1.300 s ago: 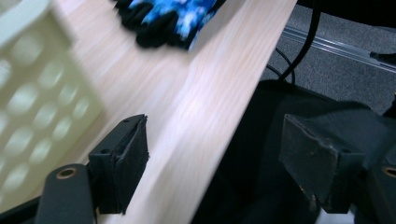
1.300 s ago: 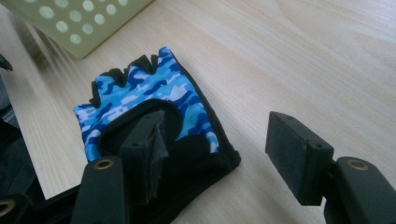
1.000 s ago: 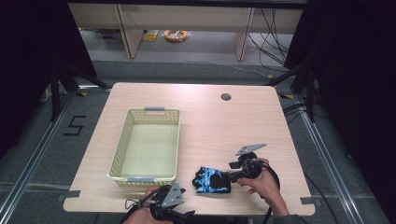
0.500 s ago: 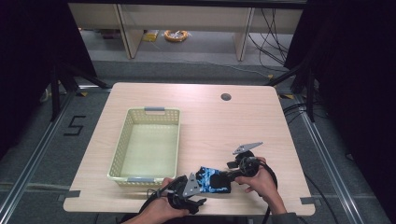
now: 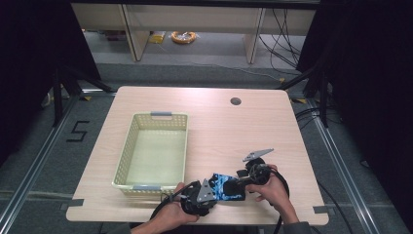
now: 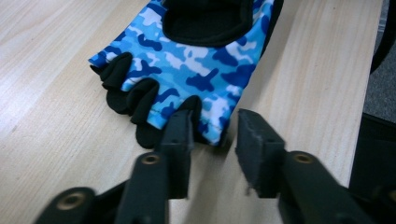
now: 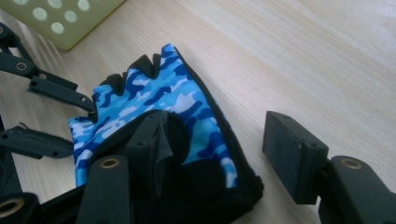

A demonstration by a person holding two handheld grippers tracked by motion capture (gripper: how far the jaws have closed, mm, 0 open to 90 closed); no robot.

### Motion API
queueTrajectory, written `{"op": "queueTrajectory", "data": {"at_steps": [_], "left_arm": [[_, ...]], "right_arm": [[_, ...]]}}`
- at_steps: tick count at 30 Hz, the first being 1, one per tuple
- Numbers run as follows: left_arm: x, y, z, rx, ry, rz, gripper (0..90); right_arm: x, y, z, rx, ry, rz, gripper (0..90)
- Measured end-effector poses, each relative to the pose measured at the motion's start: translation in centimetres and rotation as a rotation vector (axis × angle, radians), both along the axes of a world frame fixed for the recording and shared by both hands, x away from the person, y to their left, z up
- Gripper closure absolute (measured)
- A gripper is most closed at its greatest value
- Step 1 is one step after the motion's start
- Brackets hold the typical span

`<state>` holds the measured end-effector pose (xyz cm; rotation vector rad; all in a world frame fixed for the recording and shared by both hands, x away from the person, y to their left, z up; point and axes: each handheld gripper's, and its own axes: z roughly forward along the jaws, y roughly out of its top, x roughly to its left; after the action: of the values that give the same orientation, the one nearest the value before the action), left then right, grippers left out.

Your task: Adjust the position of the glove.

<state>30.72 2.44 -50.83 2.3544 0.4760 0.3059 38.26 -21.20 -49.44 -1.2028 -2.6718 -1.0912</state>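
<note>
Blue camo glove (image 5: 228, 186) lies flat on table (image 5: 219, 126) between both grippers. Left gripper (image 6: 212, 135) spread open, finger-end hem just ahead of jaws. Right gripper (image 7: 215, 140) open, cuff under left-hand jaw. Hem best pinched fully before lift; basket (image 5: 153, 148) nearby.

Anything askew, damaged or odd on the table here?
Nothing stands out. The blue camouflage fingerless glove lies flat and intact near the wooden table's front edge, between the open left gripper and open right gripper. The pale yellow plastic basket sits upright and square.
</note>
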Motion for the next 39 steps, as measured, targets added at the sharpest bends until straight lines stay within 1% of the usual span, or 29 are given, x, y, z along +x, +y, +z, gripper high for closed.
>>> {"op": "queueTrajectory", "data": {"at_steps": [1,2,3,5,6,8,9,10,11,12,13,14,15,16,17,19,20,22,24,25,26,27,33,34,35,36,37,38,39], "left_arm": [[0.0,0.0,0.0,-0.001,0.000,0.000,73.3],[0.0,-0.1,-0.1,-0.016,0.007,0.000,73.3],[-0.1,-0.2,-0.1,0.003,-0.011,-0.003,77.0],[0.0,-0.2,0.0,0.010,-0.018,-0.011,78.8],[0.0,-0.3,-0.1,0.011,-0.023,-0.022,80.0],[-0.1,-0.6,-0.1,0.005,-0.028,-0.014,83.5],[-0.1,-0.6,-0.1,0.005,-0.028,-0.014,84.3],[-0.2,-0.6,-0.1,0.006,-0.035,-0.015,84.3],[-0.1,-0.6,-0.1,0.014,-0.033,-0.022,85.4],[-0.1,-0.6,-0.1,0.013,-0.033,-0.023,85.4],[-0.2,-0.7,-0.2,0.005,-0.039,-0.021,86.3],[-0.2,-0.7,-0.2,0.005,-0.039,-0.021,86.7],[-0.3,-0.7,-0.2,0.002,-0.041,-0.017,86.7],[-0.3,-0.7,-0.2,0.007,-0.048,-0.019,87.0],[-0.3,-0.7,-0.3,0.002,-0.050,-0.018,87.5],[-0.3,-0.6,-0.3,0.003,-0.048,-0.018,87.6],[-0.3,-0.6,-0.3,-0.006,-0.048,-0.012,87.7],[-0.2,-0.6,-0.3,0.002,-0.050,-0.014,87.8],[-0.3,-0.5,-0.3,-0.005,-0.051,-0.015,87.9],[-0.4,-0.5,-0.2,-0.017,-0.042,-0.017,87.9],[-0.4,-0.5,-0.1,-0.021,-0.044,-0.018,87.9],[-0.5,-0.5,0.3,-0.032,-0.060,-0.024,88.0],[-0.6,-0.2,0.8,-0.032,-0.065,-0.027,87.9],[-0.6,-0.2,0.7,-0.040,-0.060,-0.024,87.9],[-0.5,-0.1,0.6,-0.034,-0.059,-0.028,87.9],[-0.5,0.0,0.5,-0.030,-0.046,-0.033,87.6],[-0.4,0.1,0.4,-0.022,-0.049,-0.038,85.5],[-0.3,0.2,0.2,-0.027,-0.028,-0.024,83.6],[-0.3,0.2,0.2,-0.027,-0.028,-0.024,80.8]], "right_arm": [[0.1,-0.2,0.1,-0.016,0.002,0.013,42.2],[0.1,-0.2,0.1,-0.016,0.002,0.013,42.2],[0.2,-0.3,0.1,-0.010,0.012,0.011,42.1],[0.2,-0.3,0.1,-0.014,0.012,0.005,42.1],[0.3,-0.4,0.0,-0.011,0.010,-0.003,42.1],[0.5,-0.8,-0.2,-0.016,0.033,-0.014,45.3],[0.5,-0.8,-0.2,-0.016,0.033,-0.014,45.3],[0.6,-0.9,-0.3,-0.003,0.042,-0.012,49.7],[0.5,-0.9,-0.4,0.011,0.064,0.011,59.7],[0.5,-0.9,-0.4,0.011,0.064,0.011,59.7],[0.4,-1.1,-0.5,0.011,0.076,0.019,66.6],[0.4,-1.1,-0.5,0.016,0.075,0.024,66.6],[0.4,-1.1,-0.5,0.016,0.075,0.024,68.8],[0.4,-1.2,-0.5,0.015,0.078,0.019,72.1],[0.3,-1.3,-0.4,0.019,0.068,0.014,77.4],[0.2,-1.3,-0.3,0.008,0.062,0.011,78.6],[0.1,-1.1,-0.2,0.002,0.042,0.019,80.1],[0.0,-1.1,-0.1,0.003,0.042,0.013,80.6],[0.0,-1.1,0.0,0.004,0.034,0.020,81.2],[-0.1,-1.1,0.1,0.003,0.031,0.023,81.4],[-0.2,-1.0,0.4,0.007,0.027,0.030,81.7],[-0.2,-0.9,0.5,0.014,0.023,0.036,81.8],[-0.5,-0.5,1.4,0.016,-0.002,0.049,82.1],[-0.5,-0.5,1.4,0.016,-0.002,0.049,82.1],[-0.5,-0.5,1.4,0.020,-0.001,0.052,82.1],[-0.5,-0.5,1.4,0.028,0.002,0.060,82.2],[-0.5,-0.5,1.4,0.014,-0.005,0.052,82.2],[-0.5,-0.5,1.3,0.011,-0.005,0.053,82.1],[-0.5,-0.5,1.3,0.011,-0.005,0.053,82.1]]}}
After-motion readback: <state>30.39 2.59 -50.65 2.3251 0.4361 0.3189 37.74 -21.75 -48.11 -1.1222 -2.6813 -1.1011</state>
